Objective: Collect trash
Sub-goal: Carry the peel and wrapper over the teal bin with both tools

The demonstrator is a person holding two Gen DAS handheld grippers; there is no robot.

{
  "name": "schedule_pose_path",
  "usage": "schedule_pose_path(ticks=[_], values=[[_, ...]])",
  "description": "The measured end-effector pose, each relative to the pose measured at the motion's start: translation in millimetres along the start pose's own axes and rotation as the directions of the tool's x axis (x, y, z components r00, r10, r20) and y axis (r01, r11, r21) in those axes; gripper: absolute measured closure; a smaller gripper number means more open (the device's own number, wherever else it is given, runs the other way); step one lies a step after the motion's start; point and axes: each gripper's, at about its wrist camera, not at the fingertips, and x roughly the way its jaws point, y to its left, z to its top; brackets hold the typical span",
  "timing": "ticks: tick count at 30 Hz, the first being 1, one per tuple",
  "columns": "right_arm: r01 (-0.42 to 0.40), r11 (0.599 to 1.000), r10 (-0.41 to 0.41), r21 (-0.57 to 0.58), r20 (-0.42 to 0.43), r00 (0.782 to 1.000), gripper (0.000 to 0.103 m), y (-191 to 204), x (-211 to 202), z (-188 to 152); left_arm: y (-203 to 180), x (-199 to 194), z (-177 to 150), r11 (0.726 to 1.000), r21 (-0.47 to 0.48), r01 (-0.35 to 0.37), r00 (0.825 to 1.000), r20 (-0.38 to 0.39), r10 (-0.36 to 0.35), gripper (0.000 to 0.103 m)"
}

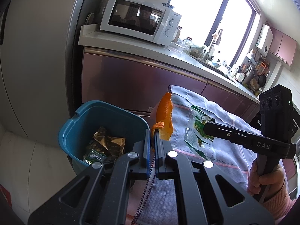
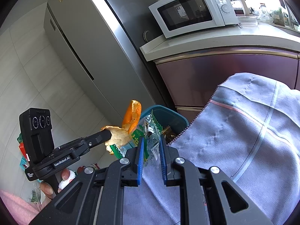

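Observation:
My left gripper (image 1: 152, 136) is shut on an orange peel (image 1: 165, 119) and holds it up beside the rim of a blue trash bin (image 1: 78, 131). The peel also shows in the right wrist view (image 2: 131, 120), held by the left gripper (image 2: 108, 134). Several gold and green wrappers (image 1: 105, 146) lie in the bin. My right gripper (image 2: 151, 146) is shut on a clear green-printed snack wrapper (image 2: 150, 131); in the left wrist view the right gripper (image 1: 206, 128) pinches that wrapper (image 1: 198, 131) above the cloth. The bin's rim (image 2: 168, 110) shows just beyond the wrapper.
A pale blue cloth with pink stripes (image 1: 215, 112) covers the table. Behind stand maroon cabinets (image 1: 131, 80), a white counter with a microwave (image 1: 138, 18) and a grey fridge (image 2: 78, 46). Colourful packets (image 2: 23, 150) lie on the tiled floor.

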Motion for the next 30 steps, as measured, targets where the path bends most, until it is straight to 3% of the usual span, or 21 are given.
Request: schedule_pose_path(ticks=[30], values=[[0.013, 1.0, -0.013, -0.012, -0.046, 0.999, 0.089, 5, 17, 4, 19, 7, 0, 0.999, -0.035, -0.035, 0.999, -0.006, 0.035, 0.099]])
